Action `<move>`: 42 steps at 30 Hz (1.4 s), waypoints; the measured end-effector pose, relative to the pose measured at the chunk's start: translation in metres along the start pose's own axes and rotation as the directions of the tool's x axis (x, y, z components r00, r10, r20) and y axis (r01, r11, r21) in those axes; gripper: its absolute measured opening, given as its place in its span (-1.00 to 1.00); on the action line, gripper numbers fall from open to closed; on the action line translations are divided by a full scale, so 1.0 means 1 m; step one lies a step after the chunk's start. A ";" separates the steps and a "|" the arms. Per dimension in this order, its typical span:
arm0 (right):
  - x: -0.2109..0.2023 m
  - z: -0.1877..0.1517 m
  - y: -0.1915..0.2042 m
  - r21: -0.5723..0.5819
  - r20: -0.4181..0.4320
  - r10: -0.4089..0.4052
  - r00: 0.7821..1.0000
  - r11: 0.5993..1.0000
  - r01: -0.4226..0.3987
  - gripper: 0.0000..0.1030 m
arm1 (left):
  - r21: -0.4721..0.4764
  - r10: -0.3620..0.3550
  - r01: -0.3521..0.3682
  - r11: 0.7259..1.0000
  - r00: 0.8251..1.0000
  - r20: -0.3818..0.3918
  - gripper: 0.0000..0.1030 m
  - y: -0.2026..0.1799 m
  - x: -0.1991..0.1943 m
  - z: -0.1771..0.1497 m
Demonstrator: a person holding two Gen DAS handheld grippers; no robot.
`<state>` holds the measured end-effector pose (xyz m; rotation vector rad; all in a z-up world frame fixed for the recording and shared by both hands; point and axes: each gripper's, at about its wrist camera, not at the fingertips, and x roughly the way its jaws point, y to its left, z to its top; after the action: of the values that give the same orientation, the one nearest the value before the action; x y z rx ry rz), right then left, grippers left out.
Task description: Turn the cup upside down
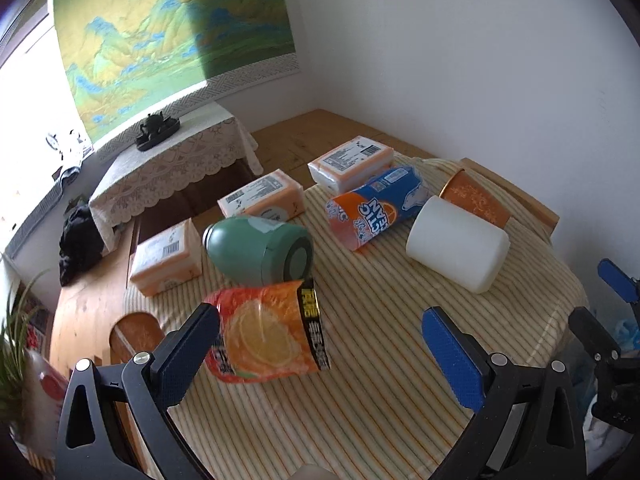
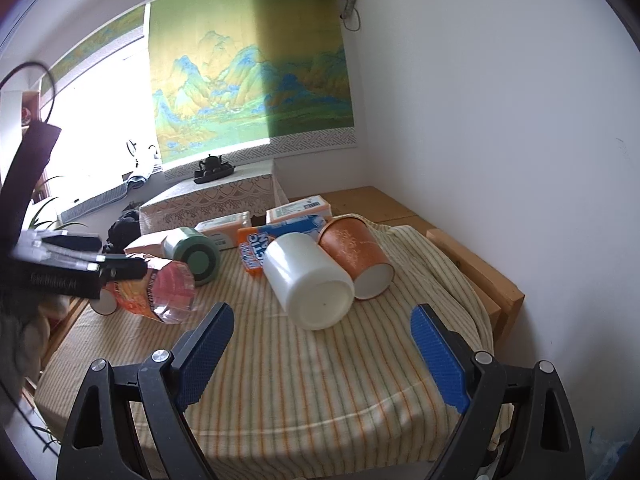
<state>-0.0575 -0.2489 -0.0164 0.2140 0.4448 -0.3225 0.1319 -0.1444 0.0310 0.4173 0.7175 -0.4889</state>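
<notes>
Several cups lie on their sides on a striped cloth. A white cup lies right of centre, its base toward the right wrist camera. An orange paper cup lies behind it. A green cup lies left of centre. An orange-labelled clear cup lies between my left gripper's open fingers, against the left finger. My right gripper is open and empty, just short of the white cup.
A blue-orange can lies on its side between the green and white cups. Three tissue packs sit at the cloth's far edge. A lace-covered low table with a teapot stands beyond. The wall is close on the right.
</notes>
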 end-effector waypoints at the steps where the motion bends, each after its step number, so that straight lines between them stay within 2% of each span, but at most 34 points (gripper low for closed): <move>1: 0.002 -0.001 -0.005 0.009 -0.004 -0.005 1.000 1.000 0.005 0.70 | 0.029 -0.002 0.002 1.000 1.000 -0.016 0.99 -0.002 0.008 0.010; 4: 0.006 -0.004 -0.016 0.035 -0.014 -0.012 1.000 0.999 0.013 0.70 | 0.085 -0.020 0.027 0.996 0.997 -0.081 0.99 -0.010 0.034 0.038; 10: 0.022 -0.009 -0.043 0.109 -0.044 -0.025 0.999 0.994 0.029 0.70 | 0.130 -0.021 0.046 0.990 0.982 -0.189 0.99 -0.026 0.090 0.084; 17: 0.032 -0.015 -0.069 0.135 -0.058 -0.078 0.995 0.987 0.085 0.70 | 0.110 -0.018 0.047 0.993 0.968 -0.251 0.99 -0.028 0.141 0.129; 21: 0.039 -0.019 -0.086 0.155 -0.076 -0.107 0.991 0.981 0.118 0.70 | 0.096 -0.075 0.109 0.989 0.950 -0.304 0.99 -0.033 0.168 0.151; 30: 0.047 -0.023 -0.111 0.216 -0.104 -0.116 0.988 0.967 0.136 0.70 | 0.041 -0.172 0.205 0.978 0.901 -0.399 0.98 -0.045 0.207 0.165; 33: 0.047 -0.023 -0.113 0.222 -0.099 -0.118 0.988 0.965 0.137 0.70 | 0.046 -0.178 0.216 0.975 0.894 -0.411 0.96 -0.053 0.215 0.163; 36: 0.049 -0.024 -0.113 0.224 -0.107 -0.116 0.987 0.965 0.138 0.70 | 0.059 -0.184 0.233 0.971 0.877 -0.444 0.94 -0.062 0.223 0.158; 39: 0.052 -0.026 -0.114 0.230 -0.124 -0.107 0.986 0.964 0.133 0.70 | 0.102 -0.146 0.215 0.971 0.875 -0.461 0.91 -0.071 0.231 0.153; 42: 0.052 -0.028 -0.115 0.233 -0.132 -0.103 0.986 0.963 0.132 0.70 | 0.115 -0.148 0.228 0.967 0.867 -0.475 0.84 -0.077 0.239 0.152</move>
<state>-0.0643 -0.3614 -0.0795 0.4471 0.5370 -0.4835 0.3229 -0.3519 -0.0488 0.6378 1.1959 -0.6468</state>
